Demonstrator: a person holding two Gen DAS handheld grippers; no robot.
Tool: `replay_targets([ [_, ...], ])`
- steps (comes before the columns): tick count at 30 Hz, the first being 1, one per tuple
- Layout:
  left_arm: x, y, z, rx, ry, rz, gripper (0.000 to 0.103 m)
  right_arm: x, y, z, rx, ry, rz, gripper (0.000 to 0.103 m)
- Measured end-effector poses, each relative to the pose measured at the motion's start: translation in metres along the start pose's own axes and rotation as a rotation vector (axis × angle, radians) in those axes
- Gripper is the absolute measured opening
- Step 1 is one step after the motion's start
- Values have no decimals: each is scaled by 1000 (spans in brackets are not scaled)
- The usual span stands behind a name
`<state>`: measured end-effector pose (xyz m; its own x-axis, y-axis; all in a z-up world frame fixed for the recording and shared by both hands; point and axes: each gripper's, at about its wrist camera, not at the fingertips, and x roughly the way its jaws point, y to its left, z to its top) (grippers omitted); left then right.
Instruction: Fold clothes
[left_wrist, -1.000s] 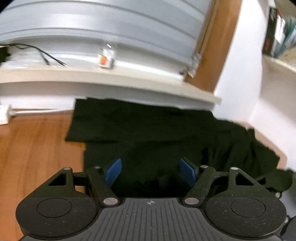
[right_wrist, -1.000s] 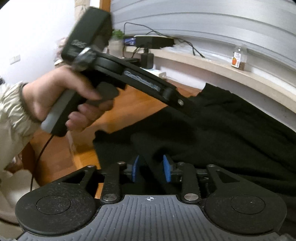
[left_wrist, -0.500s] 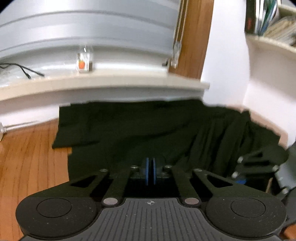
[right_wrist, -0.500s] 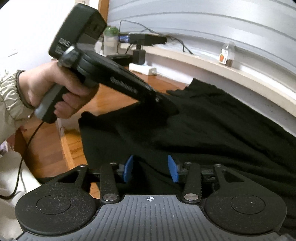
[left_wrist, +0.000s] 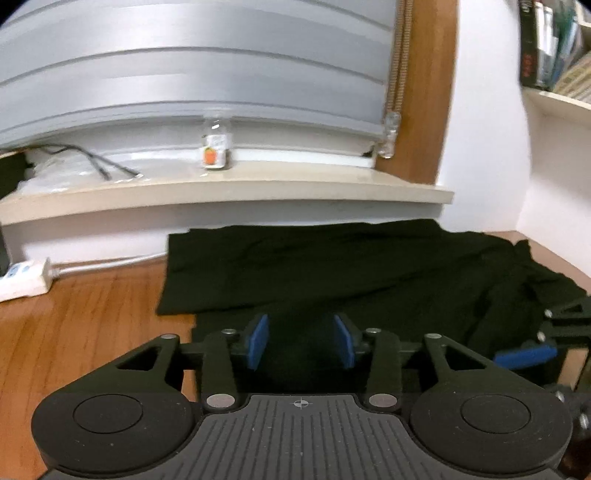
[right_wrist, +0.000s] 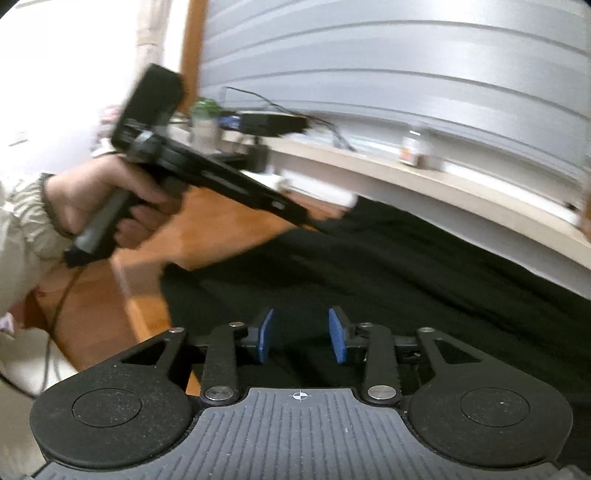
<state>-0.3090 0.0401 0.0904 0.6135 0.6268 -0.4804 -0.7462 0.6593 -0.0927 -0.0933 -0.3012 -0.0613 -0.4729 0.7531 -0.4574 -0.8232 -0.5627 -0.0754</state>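
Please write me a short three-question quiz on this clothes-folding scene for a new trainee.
1. True or false: the left gripper is clamped shut on the black garment.
2. What stands on the window ledge behind the garment?
A. a mug
B. a small clear bottle with an orange label
C. a folded towel
3. Fill in: the garment lies on a ______ surface.

Key
1. False. The blue fingers stand apart, having just been opening, with dark cloth lying between them but not pinched. The right gripper is likewise open over the cloth.
2. B, the small clear bottle.
3. Wooden: the wooden surface shows bare to the garment's left.
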Motion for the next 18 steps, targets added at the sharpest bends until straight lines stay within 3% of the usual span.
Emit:
replay_targets([
  [10, 47, -88, 18, 153, 20, -181, 45, -87, -96, -52, 132, 69, -311, 41],
  [18, 107, -180, 22, 303, 79, -344, 42, -123, -169, -92, 255, 94, -538, 41],
])
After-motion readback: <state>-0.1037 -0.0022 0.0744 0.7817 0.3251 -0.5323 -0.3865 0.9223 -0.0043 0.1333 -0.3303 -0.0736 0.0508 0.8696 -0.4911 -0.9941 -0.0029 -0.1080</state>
